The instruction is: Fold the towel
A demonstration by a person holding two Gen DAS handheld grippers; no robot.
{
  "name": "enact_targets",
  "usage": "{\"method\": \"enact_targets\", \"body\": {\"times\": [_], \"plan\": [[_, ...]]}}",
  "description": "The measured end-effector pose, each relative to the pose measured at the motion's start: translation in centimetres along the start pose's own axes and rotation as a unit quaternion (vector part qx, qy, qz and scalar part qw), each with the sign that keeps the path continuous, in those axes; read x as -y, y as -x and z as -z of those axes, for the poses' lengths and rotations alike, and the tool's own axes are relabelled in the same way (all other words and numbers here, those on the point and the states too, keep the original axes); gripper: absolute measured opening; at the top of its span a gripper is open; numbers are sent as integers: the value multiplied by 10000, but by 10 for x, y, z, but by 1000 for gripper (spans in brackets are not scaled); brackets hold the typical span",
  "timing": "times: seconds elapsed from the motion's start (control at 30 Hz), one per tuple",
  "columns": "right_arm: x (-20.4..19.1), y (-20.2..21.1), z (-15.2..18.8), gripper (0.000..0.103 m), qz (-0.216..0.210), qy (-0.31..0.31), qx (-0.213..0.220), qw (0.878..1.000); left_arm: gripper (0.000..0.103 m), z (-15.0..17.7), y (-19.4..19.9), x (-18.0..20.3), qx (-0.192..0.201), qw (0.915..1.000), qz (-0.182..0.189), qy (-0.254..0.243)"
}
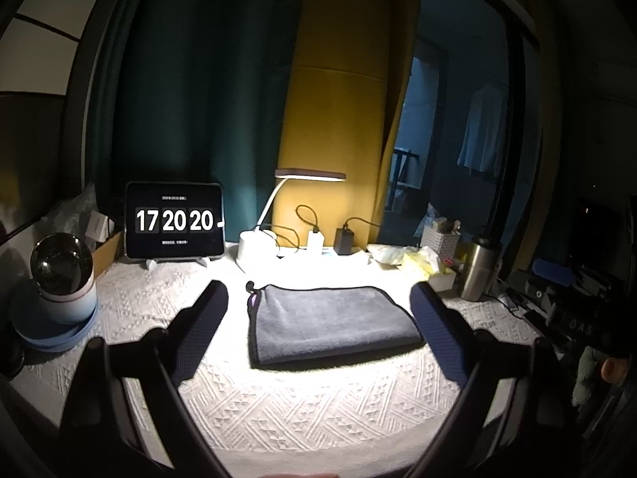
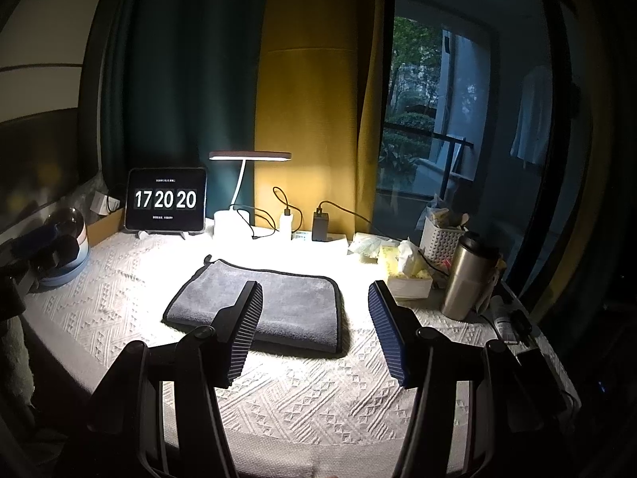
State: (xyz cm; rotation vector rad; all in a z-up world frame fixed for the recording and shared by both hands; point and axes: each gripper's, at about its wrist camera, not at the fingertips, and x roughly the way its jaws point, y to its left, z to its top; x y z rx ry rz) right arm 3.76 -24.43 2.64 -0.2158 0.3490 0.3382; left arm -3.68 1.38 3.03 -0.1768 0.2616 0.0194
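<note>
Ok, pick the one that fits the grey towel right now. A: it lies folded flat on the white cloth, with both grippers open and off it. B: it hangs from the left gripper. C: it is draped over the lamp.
A: the grey towel lies folded on the white cloth; the left gripper and right gripper are open, holding nothing.

Patterned white cloth (image 1: 318,406) covers the table. Rear edge — tablet clock (image 1: 174,221) reading 17 20 20, lit desk lamp (image 1: 309,175), steel tumbler (image 1: 475,269), white basket (image 2: 440,241).
</note>
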Motion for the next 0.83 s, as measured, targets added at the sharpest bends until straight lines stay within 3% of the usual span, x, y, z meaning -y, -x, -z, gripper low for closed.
{"method": "enact_targets", "body": {"times": [0.83], "plan": [[-1,-6,2,58,-20,-1,-52,10000,93,0,-5,-5,50,10000,-11,-38]]}}
